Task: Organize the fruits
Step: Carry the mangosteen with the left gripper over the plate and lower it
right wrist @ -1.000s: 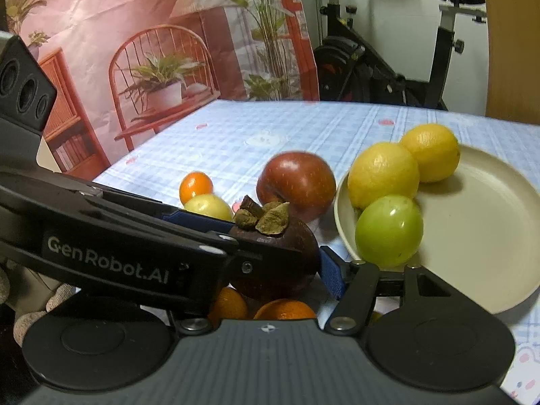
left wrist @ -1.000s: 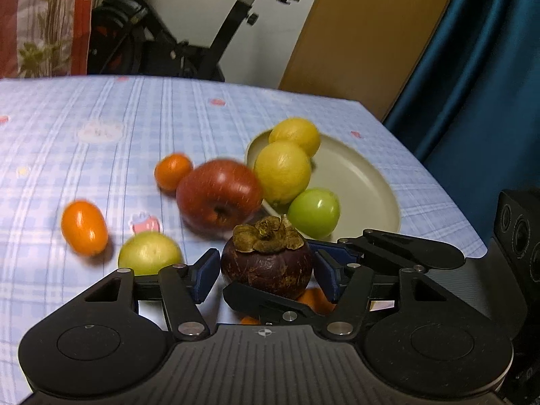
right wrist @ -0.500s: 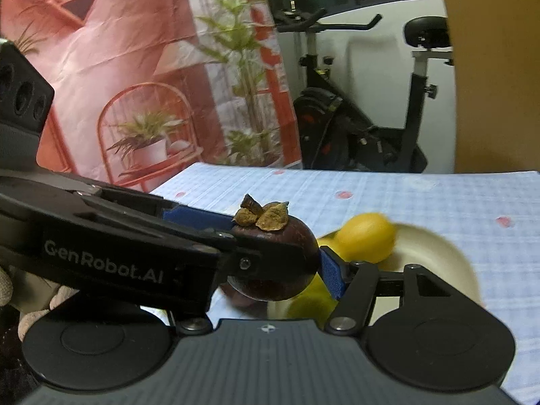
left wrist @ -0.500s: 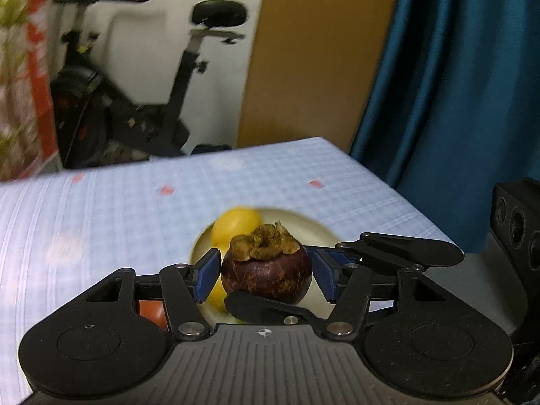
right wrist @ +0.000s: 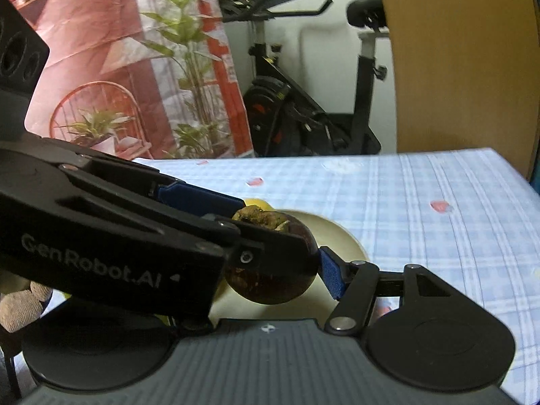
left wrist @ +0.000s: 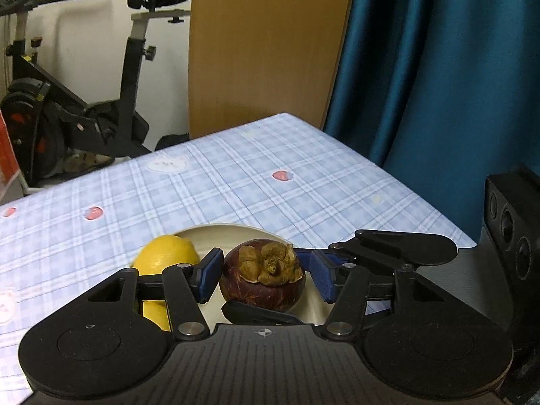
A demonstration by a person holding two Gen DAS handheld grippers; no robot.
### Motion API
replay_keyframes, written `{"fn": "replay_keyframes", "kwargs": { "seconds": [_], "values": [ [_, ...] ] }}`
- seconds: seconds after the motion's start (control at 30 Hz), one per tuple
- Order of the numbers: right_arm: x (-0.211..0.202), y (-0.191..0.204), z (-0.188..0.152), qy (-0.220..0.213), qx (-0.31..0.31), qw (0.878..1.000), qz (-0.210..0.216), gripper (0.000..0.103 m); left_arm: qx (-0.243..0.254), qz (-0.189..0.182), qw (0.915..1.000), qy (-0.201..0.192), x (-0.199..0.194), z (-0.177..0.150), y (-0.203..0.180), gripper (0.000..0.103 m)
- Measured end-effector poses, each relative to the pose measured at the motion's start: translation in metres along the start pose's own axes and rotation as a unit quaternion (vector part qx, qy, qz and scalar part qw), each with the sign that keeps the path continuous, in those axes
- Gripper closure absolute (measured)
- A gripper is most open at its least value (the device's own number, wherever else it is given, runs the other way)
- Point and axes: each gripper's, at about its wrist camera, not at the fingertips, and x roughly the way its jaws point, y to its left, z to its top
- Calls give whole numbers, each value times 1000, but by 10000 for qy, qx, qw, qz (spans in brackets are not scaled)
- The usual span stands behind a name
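Observation:
A dark purple mangosteen point(left wrist: 263, 287) with a dry brown cap hangs above the beige plate point(left wrist: 216, 233). My right gripper point(right wrist: 270, 276) is shut on it: its blue pad point(right wrist: 330, 276) presses the fruit's right side, while its other finger is hidden behind the left gripper's black body. In the left wrist view the mangosteen sits between my left gripper point(left wrist: 265, 278), whose jaws are closing, with a thin gap still showing at the right pad point(left wrist: 320, 280). A yellow lemon point(left wrist: 165, 256) lies on the plate's left part.
The checked blue tablecloth point(left wrist: 303, 195) ends at a right edge beside a teal curtain point(left wrist: 438, 84). A wooden panel point(left wrist: 263, 44) and an exercise bike point(left wrist: 84, 108) stand beyond the far edge. A gloved hand point(right wrist: 20, 300) shows at the lower left.
Both grippers carried the mangosteen from among the loose fruits to above the plate. The apple, oranges and green fruits have left view. The left pads have drawn nearer the fruit.

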Motion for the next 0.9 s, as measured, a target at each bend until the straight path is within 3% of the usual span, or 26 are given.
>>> {"fn": "replay_keyframes", "kwargs": {
  "seconds": [0.33, 0.9],
  "values": [
    [23, -18, 3, 15, -185, 9998, -67, 40, -162, 62, 9998, 50, 23, 4, 9, 45],
    [48, -14, 9, -18, -447, 9990, -97, 40, -265, 311, 9992, -9, 25, 8, 19, 47]
  ]
}}
